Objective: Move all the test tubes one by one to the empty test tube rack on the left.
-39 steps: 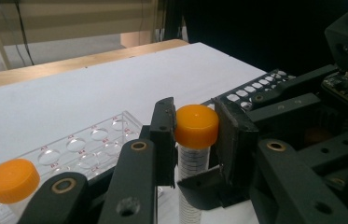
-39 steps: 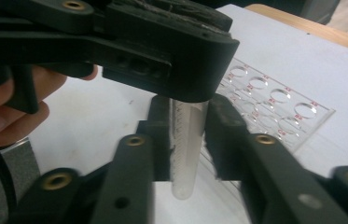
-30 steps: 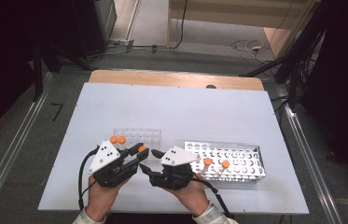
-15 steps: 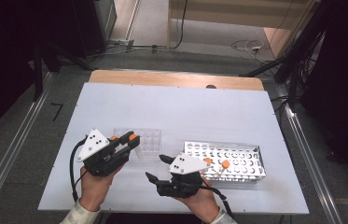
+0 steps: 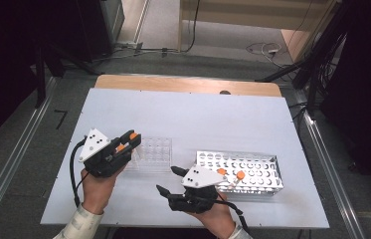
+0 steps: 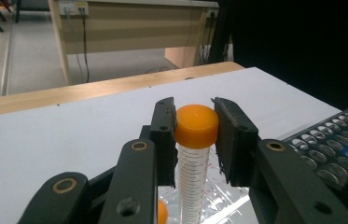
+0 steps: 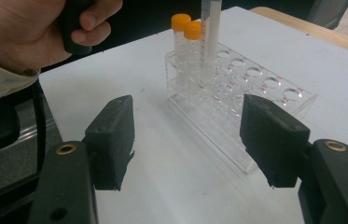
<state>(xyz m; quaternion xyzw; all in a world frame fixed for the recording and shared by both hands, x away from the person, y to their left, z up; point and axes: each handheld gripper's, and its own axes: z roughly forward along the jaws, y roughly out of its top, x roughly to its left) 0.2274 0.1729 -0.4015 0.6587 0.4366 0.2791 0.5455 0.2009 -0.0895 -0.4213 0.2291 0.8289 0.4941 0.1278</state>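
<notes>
The work in hand looks like moving orange-capped centrifuge tubes from the metal tube rack [image 5: 245, 172] into the clear acrylic rack [image 5: 154, 154], and it seems to be somewhere in the middle.

The left gripper [image 6: 195, 140] has its fingers [image 6: 164, 135] closed on the orange-capped tube [image 6: 195, 140], gripping it at the cap with the graduated body hanging straight down. In the right gripper view this held tube [image 7: 207, 42] stands upright over the end of the clear acrylic rack nearest the person's left hand [image 7: 27, 32], its lower part among the holes there; whether it is fully seated I cannot tell.

Two capped tubes [image 7: 185, 51] already stand in the clear acrylic rack, just beside the held one, so two transfers look done and a third is close to done. Releasing that tube is what remains of this step.

The right gripper [image 7: 190, 135] holds nothing; its fingers are spread wide, low over the counter [image 5: 198, 119] on the person's side of the clear acrylic rack. At least two more orange-capped tubes [image 5: 230, 174] sit in the metal tube rack, well apart from the clear acrylic rack, so further transfers appear to be left.
</notes>
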